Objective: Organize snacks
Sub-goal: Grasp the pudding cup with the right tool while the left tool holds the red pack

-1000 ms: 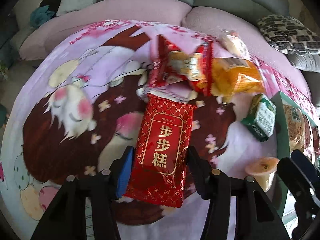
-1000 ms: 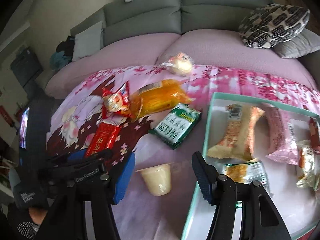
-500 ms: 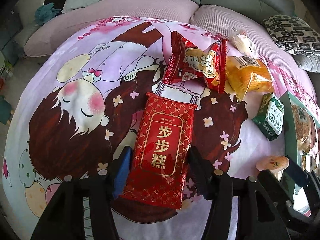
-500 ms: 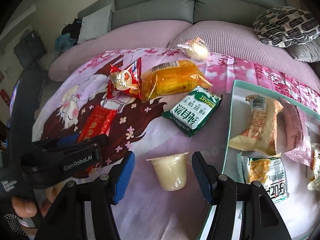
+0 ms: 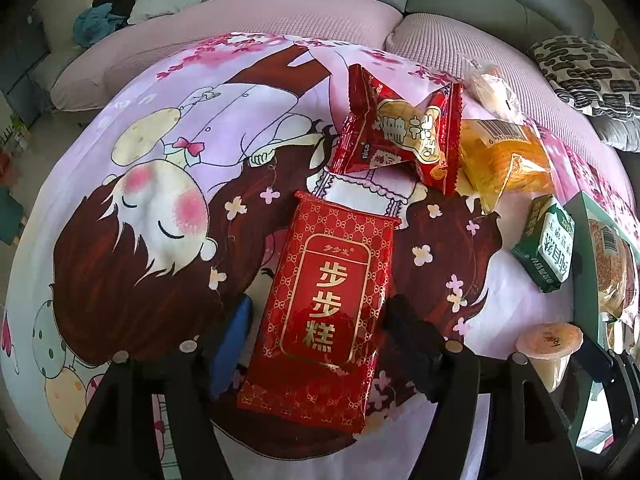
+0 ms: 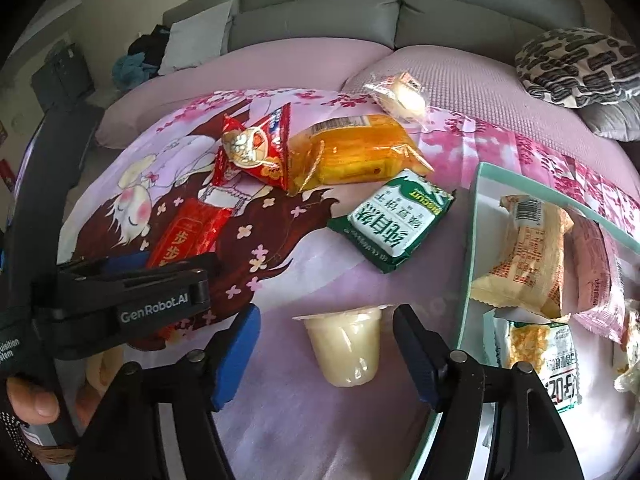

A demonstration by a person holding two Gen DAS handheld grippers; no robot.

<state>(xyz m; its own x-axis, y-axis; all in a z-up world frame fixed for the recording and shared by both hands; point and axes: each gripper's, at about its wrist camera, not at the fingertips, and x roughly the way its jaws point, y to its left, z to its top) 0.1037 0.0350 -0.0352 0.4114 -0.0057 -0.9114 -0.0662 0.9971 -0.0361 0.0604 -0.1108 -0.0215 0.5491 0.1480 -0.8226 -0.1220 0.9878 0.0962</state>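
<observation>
The left claw [image 5: 316,328] straddles the lower part of a long red pack [image 5: 324,312] lying flat on the cartoon-print sheet [image 5: 160,184]; its jaws are opening, and a gap shows between each pad and the pack's edges, so nothing is gripped. The right claw [image 6: 326,344] stands over a pale jelly cup [image 6: 346,346] lying on the sheet just beside the tray's near-left edge; its jaws are opening too, with the cup between them but clear of both pads. Beyond lie a red snack bag [image 6: 254,150], an orange pack [image 6: 352,152], a green biscuit pack [image 6: 394,218] and a small clear-wrapped cake [image 6: 400,94]. The green-rimmed tray [image 6: 474,216] at right holds several wrapped snacks. A hand [image 6: 30,398] grips the left tool's handle.
</observation>
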